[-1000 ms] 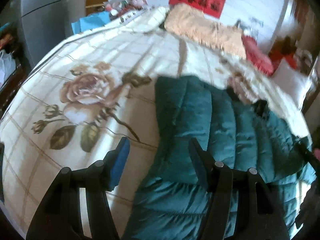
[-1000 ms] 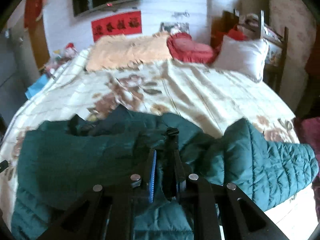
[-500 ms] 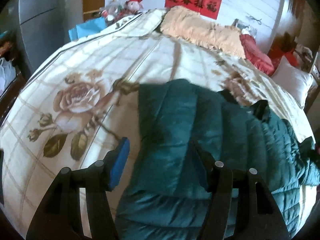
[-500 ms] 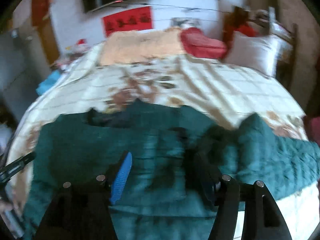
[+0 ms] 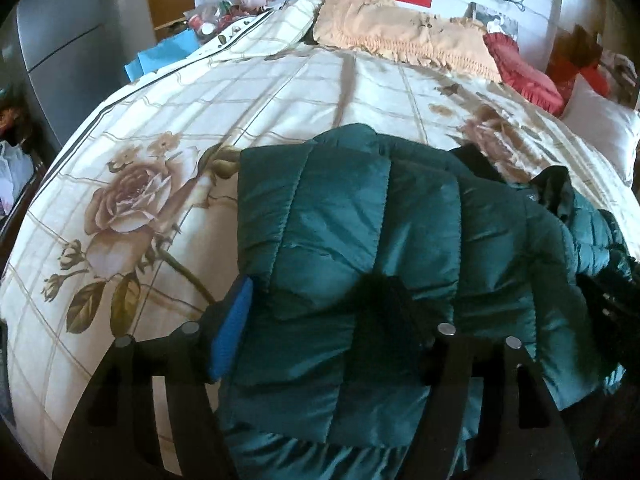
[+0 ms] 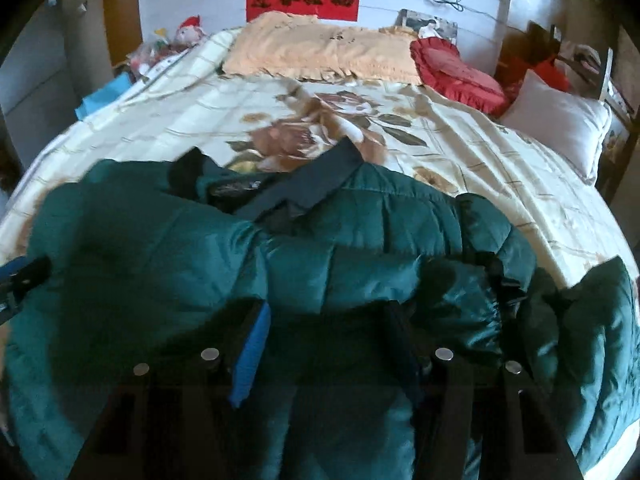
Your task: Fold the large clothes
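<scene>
A dark green quilted puffer jacket (image 5: 360, 232) lies on the rose-print bedspread (image 5: 168, 128); it also shows in the right wrist view (image 6: 328, 256) with its dark collar (image 6: 320, 184) toward the pillows. My left gripper (image 5: 316, 308) is open, its jaws wide apart over the jacket's left folded part, blue pad (image 5: 232, 328) at the jacket's edge. My right gripper (image 6: 328, 336) is open and low over the jacket's middle. A sleeve (image 6: 592, 336) lies off to the right. The left gripper's tip (image 6: 24, 276) shows at the right wrist view's left edge.
A peach pillow (image 5: 400, 36), a red cushion (image 5: 520, 68) and a white pillow (image 5: 600, 128) lie at the head of the bed. Toys and clutter (image 5: 232, 12) sit at the far left corner. A grey cabinet (image 5: 52, 40) stands left of the bed.
The right gripper opened and let go of the jacket fabric it pinched, then moved in lower over the jacket. The left gripper moved right, over the jacket's folded part.
</scene>
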The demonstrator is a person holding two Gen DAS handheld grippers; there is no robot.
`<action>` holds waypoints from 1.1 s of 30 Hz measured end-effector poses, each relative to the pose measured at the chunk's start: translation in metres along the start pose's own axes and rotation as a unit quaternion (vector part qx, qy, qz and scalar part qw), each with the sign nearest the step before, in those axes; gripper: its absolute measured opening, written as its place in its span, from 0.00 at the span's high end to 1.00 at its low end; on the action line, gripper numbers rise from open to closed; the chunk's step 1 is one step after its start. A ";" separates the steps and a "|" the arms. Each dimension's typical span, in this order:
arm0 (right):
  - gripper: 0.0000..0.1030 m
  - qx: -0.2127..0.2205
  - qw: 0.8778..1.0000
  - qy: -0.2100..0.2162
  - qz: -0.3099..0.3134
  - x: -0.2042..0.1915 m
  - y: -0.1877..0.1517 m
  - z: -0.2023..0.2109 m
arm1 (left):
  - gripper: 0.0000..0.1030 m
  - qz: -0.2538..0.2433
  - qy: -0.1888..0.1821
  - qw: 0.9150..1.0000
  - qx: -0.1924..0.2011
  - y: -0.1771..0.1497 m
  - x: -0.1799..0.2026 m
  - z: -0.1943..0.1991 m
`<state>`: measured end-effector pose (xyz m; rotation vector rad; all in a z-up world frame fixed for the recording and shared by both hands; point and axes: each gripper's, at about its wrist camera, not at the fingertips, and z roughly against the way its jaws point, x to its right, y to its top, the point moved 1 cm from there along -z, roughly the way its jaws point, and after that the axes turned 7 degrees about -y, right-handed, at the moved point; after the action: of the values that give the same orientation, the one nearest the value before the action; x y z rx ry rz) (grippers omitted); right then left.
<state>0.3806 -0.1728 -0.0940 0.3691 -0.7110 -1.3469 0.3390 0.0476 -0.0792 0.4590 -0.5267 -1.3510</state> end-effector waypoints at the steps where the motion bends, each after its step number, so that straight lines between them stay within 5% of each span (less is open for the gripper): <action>1: 0.45 0.000 1.000 -0.002 0.002 -0.001 0.002 0.000 | 0.34 0.004 -0.002 1.000 -0.001 0.000 -0.001 -0.001; 11: 0.45 0.037 0.999 0.037 -0.014 0.023 -0.025 0.076 | 0.34 0.005 -0.001 1.000 0.004 -0.002 0.000 -0.003; 20: 0.45 -0.014 1.000 0.017 -0.008 0.030 -0.045 0.043 | 0.33 -0.002 0.007 1.000 0.004 -0.003 0.002 0.001; 27: 0.45 0.028 0.999 0.023 -0.020 0.041 -0.041 0.090 | 0.34 0.008 -0.021 1.000 0.017 -0.007 0.003 0.029; 29: 0.35 0.034 0.999 0.023 -0.025 0.040 -0.037 0.093 | 0.33 0.008 -0.030 0.999 0.021 -0.009 0.007 0.035; 33: 0.35 0.030 0.999 0.017 -0.021 0.033 -0.032 0.083 | 0.33 0.006 -0.046 0.999 0.020 -0.014 0.017 0.037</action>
<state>0.3038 -0.1988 -0.0440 0.4554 -0.7203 -1.3587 0.3080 0.0285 -0.0559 0.4281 -0.6324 -1.3558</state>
